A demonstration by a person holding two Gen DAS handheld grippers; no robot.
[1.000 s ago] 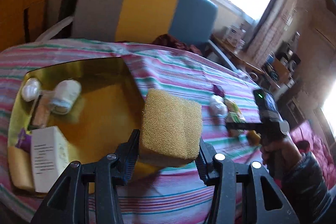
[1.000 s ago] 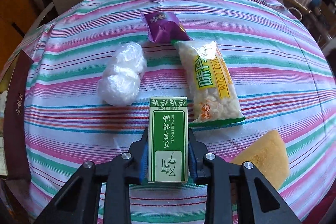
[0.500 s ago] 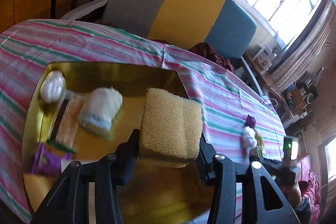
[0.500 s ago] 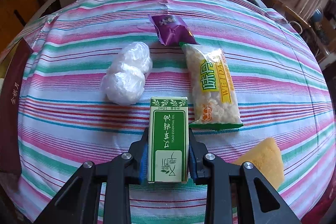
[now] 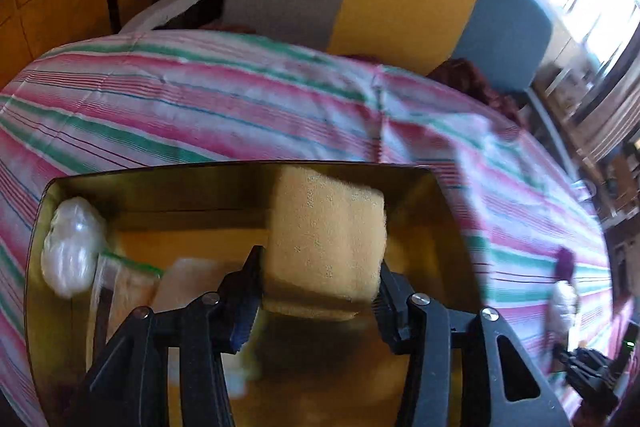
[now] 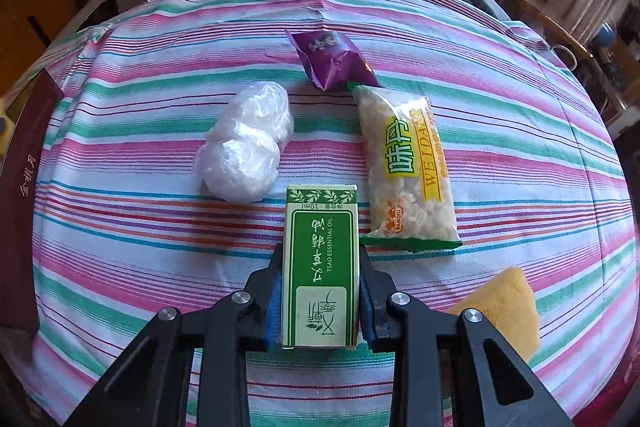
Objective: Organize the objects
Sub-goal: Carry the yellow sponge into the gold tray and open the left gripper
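Left gripper (image 5: 320, 291): my fingers (image 5: 248, 291) held the yellow sponge (image 5: 326, 243) above the gold tray (image 5: 440, 227), which lay on the striped counter (image 5: 200, 107); the jaws had just been opening, sponge between them. A plastic-wrapped white bundle (image 5: 72, 247) lay in the tray's far left corner.

Right gripper (image 6: 320, 299): fingers narrow, clamped on the green essential-oil box (image 6: 320, 267). On the counter past it: a second plastic-wrapped white bundle (image 6: 246, 143), a purple snack packet (image 6: 330, 61), a Weidan snack bag (image 6: 408, 167). A second yellow sponge (image 6: 502, 307) lay near the counter's near right edge.
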